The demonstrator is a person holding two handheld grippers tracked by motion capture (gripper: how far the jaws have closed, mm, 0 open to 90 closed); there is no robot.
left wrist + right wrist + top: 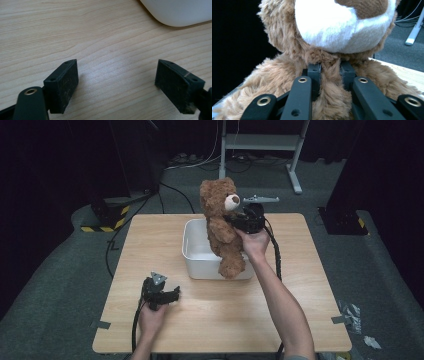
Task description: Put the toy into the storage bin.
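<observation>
A brown teddy bear [222, 225] with a white muzzle hangs upright over the white tub [192, 251], its feet at the tub's near right rim. My right gripper [239, 221] is shut on the bear's chest just under the chin. In the right gripper view the jaws pinch a fold of fur on the teddy bear [332, 82] below its muzzle. My left gripper [172, 293] rests low on the wooden table [150, 245], near the front left. Its fingers [62, 85] stand wide apart in the left gripper view, with bare wood between them.
The tub's rounded corner [175, 12] lies just beyond the left gripper. Behind the table stand a white metal frame [260, 142] and cables on grey carpet. A black stand with yellow-black striping [107, 215] sits at the back left. Crumpled scraps [350, 312] lie on the floor at right.
</observation>
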